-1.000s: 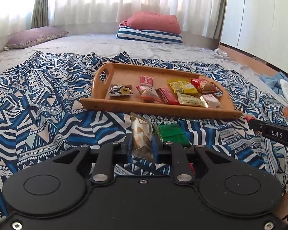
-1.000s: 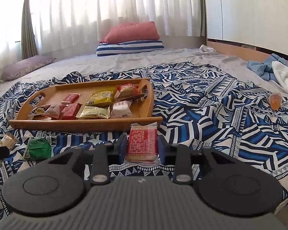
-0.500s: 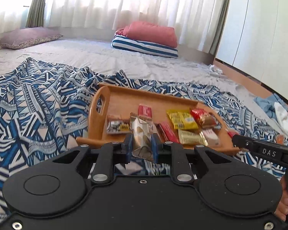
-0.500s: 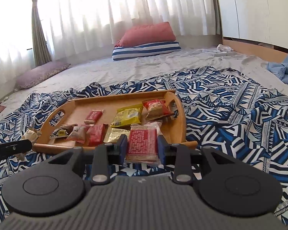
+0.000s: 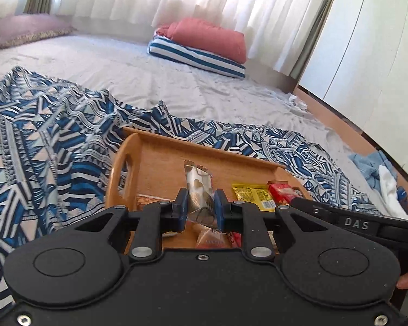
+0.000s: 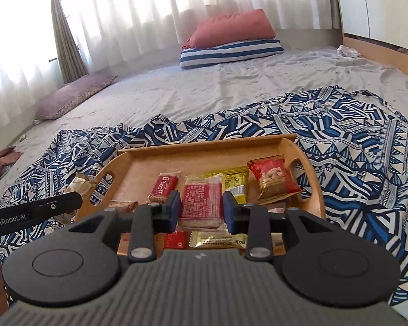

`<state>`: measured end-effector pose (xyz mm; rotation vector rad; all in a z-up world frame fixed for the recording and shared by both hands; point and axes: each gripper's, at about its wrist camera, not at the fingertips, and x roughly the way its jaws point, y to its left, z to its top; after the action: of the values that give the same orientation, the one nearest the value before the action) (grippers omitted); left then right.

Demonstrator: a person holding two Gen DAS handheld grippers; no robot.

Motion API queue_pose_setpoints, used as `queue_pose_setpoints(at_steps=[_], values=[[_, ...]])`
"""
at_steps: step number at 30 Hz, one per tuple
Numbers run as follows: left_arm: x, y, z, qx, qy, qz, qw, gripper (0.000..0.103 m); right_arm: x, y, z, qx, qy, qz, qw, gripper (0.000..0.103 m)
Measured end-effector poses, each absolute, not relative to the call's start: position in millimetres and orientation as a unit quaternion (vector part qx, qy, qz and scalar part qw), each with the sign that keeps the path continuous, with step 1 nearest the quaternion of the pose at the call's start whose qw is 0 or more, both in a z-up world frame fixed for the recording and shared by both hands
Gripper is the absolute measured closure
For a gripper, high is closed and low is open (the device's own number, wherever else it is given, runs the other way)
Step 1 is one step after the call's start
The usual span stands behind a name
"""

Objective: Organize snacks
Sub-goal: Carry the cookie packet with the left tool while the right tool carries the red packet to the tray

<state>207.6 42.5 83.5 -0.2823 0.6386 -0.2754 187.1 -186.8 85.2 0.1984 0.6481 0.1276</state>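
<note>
My left gripper (image 5: 200, 206) is shut on a silver-and-gold foil snack packet (image 5: 198, 190), held upright above the left part of the wooden tray (image 5: 155, 160). My right gripper (image 6: 201, 209) is shut on a red-and-clear cracker packet (image 6: 201, 201) above the middle of the same wooden tray (image 6: 307, 168). Several snacks lie in the tray: a red Biscoff packet (image 6: 163, 186), a yellow packet (image 6: 232, 182), a red nut bag (image 6: 273, 178). The left gripper's arm and its foil packet (image 6: 80, 184) show at the left edge of the right wrist view.
The tray rests on a blue-and-white patterned cloth (image 6: 361, 146) spread over a grey mattress (image 6: 204, 89). Stacked red and striped pillows (image 6: 231, 40) and a mauve pillow (image 6: 73, 95) lie at the back. White wardrobe doors (image 5: 372, 54) stand to the right, with clothes (image 5: 380, 174) below.
Both grippers have moved forward and up from the cloth in front of the tray to above it, each still holding its packet. The green packet on the cloth has dropped out of view.
</note>
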Motion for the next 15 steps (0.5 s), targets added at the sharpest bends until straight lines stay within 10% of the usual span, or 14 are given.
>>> queue_pose_setpoints(at_steps=[15], values=[[292, 36, 35, -0.147, 0.355, -0.117, 0.916, 0.084, 272, -152, 52, 0.095, 0.381, 0.062, 0.918, 0.065]])
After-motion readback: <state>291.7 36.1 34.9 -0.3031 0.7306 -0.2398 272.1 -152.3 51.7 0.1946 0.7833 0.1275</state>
